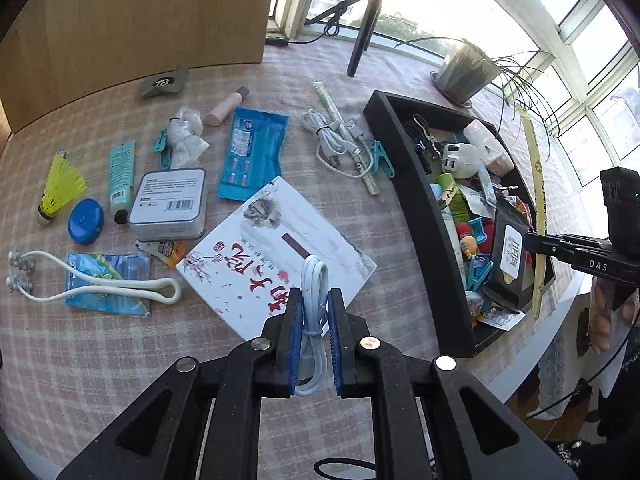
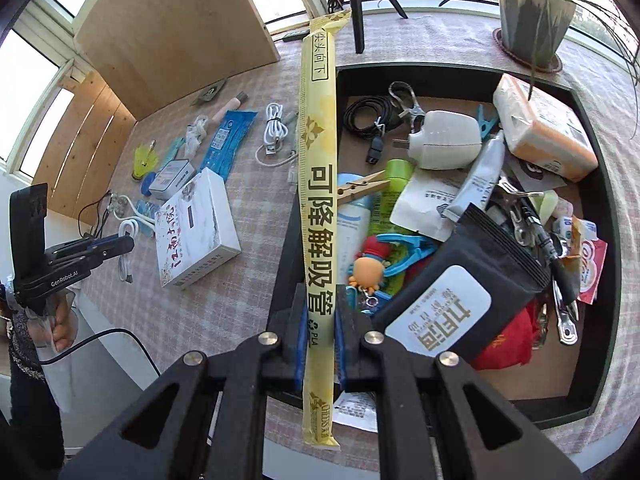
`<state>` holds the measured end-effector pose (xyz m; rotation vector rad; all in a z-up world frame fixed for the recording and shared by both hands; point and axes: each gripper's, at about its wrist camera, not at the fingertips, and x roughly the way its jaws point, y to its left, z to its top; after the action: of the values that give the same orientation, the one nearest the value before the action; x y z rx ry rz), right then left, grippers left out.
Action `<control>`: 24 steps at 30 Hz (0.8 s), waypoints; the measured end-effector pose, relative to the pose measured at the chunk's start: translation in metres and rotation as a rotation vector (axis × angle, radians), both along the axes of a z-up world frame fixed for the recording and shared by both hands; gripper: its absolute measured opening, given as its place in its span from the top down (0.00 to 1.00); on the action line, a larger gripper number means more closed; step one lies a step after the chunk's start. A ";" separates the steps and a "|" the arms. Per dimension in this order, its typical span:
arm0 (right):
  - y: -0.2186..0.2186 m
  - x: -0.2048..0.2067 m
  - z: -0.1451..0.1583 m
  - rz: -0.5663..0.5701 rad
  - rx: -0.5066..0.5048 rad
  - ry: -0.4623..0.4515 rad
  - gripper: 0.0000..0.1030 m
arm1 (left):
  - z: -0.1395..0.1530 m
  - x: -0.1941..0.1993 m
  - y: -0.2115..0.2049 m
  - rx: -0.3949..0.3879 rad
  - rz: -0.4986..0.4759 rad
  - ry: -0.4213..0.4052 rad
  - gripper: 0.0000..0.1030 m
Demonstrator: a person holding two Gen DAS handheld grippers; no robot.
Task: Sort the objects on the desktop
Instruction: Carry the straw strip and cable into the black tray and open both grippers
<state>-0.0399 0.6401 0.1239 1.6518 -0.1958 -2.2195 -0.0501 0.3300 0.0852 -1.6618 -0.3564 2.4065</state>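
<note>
Left wrist view: the left gripper [image 1: 314, 304] has its fingers clamped on a coiled white cable [image 1: 314, 280], held above the white box [image 1: 276, 256], with bare worktop [image 1: 100, 360] near-left. Right wrist view: the right gripper [image 2: 320, 320] pinches a long yellow straw packet [image 2: 318, 184], seemingly over the black tray's [image 2: 596, 184] left edge.

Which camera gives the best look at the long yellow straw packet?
The right wrist view: the yellow straw packet runs full length, print readable, clamped in the right gripper. The left wrist view shows it only as a thin strip over the black tray.
</note>
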 end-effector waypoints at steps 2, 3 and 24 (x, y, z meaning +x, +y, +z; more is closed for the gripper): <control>0.024 -0.002 0.004 -0.051 0.008 0.007 0.89 | 0.002 -0.015 0.026 0.020 -0.033 0.006 0.89; 0.038 -0.003 0.006 -0.073 0.011 0.010 0.89 | 0.003 -0.020 0.039 0.029 -0.047 0.009 0.89; 0.113 -0.029 0.013 -0.205 0.096 0.072 0.49 | 0.040 -0.072 0.181 0.015 -0.115 0.108 0.27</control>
<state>-0.0690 0.7530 0.1369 1.6633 -0.2535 -2.4714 -0.1223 0.5112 0.1251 -1.4959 -0.2545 2.3898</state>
